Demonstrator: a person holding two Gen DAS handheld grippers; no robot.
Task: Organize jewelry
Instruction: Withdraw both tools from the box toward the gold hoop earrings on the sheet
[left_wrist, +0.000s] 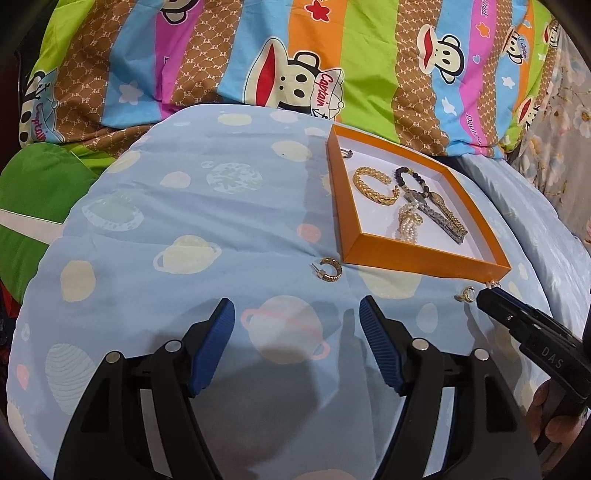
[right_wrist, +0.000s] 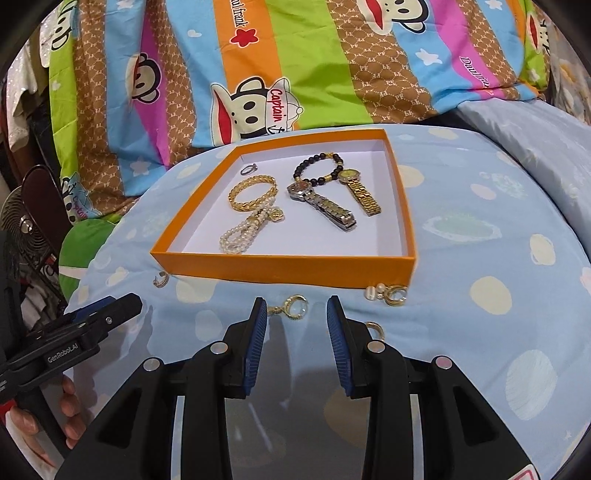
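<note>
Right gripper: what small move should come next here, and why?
Probably ease the right gripper forward and down so its open fingers straddle the gold hoop earring, then close. That earring lies on the blue cover just ahead of the fingertips, outside the orange tray, nothing is held, and the other jewelry already lies in the tray.

Both wrist views downward, sharing orange tray (left_wrist: 413, 258)

A blue planet-print quilt (right_wrist: 480, 229) carries an orange tray (right_wrist: 288, 264) and scattered gold earrings (right_wrist: 395, 295).
</note>
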